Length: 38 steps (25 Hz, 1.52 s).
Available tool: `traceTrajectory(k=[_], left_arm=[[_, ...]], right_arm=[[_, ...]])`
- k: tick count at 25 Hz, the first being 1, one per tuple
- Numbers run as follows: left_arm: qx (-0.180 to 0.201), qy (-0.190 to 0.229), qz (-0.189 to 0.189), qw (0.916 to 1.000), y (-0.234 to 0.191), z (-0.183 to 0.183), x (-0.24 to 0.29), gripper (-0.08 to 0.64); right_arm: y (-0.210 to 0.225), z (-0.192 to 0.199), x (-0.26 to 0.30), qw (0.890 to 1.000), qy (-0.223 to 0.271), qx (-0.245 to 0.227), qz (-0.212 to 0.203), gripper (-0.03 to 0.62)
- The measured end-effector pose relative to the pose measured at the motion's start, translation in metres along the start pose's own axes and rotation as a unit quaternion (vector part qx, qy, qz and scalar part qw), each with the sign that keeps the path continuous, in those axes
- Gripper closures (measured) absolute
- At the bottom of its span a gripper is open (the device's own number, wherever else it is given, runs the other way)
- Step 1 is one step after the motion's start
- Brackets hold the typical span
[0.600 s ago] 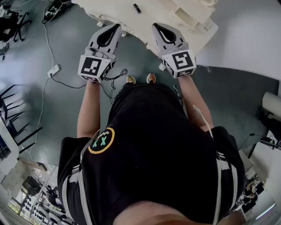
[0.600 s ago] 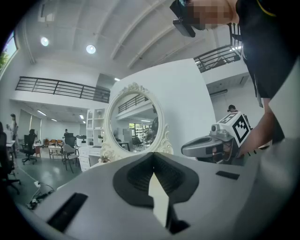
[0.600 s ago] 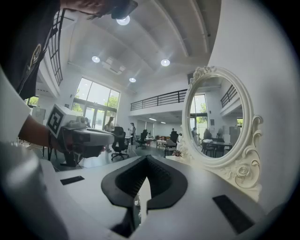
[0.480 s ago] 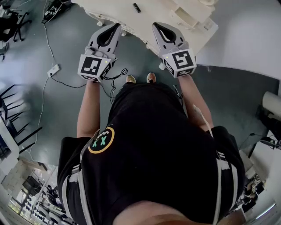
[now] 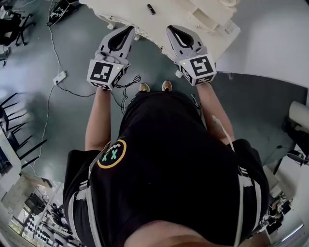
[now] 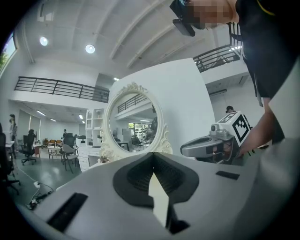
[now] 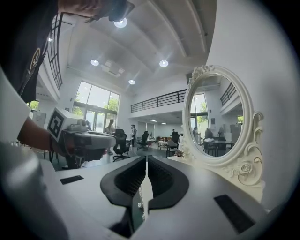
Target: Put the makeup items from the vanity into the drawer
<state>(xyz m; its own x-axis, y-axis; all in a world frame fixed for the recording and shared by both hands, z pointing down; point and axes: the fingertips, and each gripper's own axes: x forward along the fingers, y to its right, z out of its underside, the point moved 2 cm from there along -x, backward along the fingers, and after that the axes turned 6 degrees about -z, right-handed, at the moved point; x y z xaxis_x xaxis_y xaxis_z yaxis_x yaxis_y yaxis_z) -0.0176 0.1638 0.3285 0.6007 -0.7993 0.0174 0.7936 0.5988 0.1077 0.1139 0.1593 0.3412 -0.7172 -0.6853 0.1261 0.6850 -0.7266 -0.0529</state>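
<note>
Only our left tongs [image 5: 129,30] are shifting, very slightly, since a moment ago; our right tongs [image 5: 171,29] are hovering level beside them. Both are pressing fully shut on nothing, just at the near edge of the vanity surface [image 5: 128,13]. One small dark makeup item [image 5: 150,8] is lying on that surface, beyond both tongs.

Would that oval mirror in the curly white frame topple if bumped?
The mirror stands tall and upright, so a push near its top might tip it, unless it is fixed down. Its glass is probably fragile; the carved frame looks heavy.
</note>
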Motion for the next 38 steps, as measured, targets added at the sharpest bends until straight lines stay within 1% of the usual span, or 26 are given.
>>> traceTrajectory(k=[3,4,9,13,15,16,26,38], left_arm=[[0.000,0.000,0.000,1.0000,0.000,0.000,0.000,0.540],[0.000,0.000,-0.001,1.0000,0.000,0.001,0.000,0.540],[-0.001,-0.002,-0.001,1.0000,0.000,0.004,-0.001,0.540],[-0.001,-0.003,-0.001,1.0000,0.000,0.003,-0.001,0.540],[0.000,-0.003,-0.001,1.0000,0.000,0.002,-0.001,0.540],[0.000,-0.003,-0.001,1.0000,0.001,0.002,-0.001,0.540],[0.003,-0.005,-0.008,1.0000,0.004,0.004,0.004,0.540],[0.008,-0.018,-0.033,0.9993,0.018,0.007,0.021,0.540]], right_arm=[[0.000,-0.001,0.000,1.000,0.006,0.010,-0.006,0.500],[-0.001,-0.001,0.000,1.000,0.007,0.013,-0.009,0.467],[-0.004,0.002,0.002,1.000,0.005,0.015,-0.015,0.282],[-0.006,0.006,0.006,1.000,-0.007,0.022,-0.019,0.110],[-0.008,0.009,0.008,0.999,-0.015,0.023,-0.025,0.009],[-0.009,0.011,0.009,0.999,-0.019,0.023,-0.028,-0.006],[-0.007,0.018,0.009,0.999,-0.024,0.023,-0.042,-0.008],[0.013,0.030,0.001,0.997,-0.026,0.027,-0.068,-0.008]])
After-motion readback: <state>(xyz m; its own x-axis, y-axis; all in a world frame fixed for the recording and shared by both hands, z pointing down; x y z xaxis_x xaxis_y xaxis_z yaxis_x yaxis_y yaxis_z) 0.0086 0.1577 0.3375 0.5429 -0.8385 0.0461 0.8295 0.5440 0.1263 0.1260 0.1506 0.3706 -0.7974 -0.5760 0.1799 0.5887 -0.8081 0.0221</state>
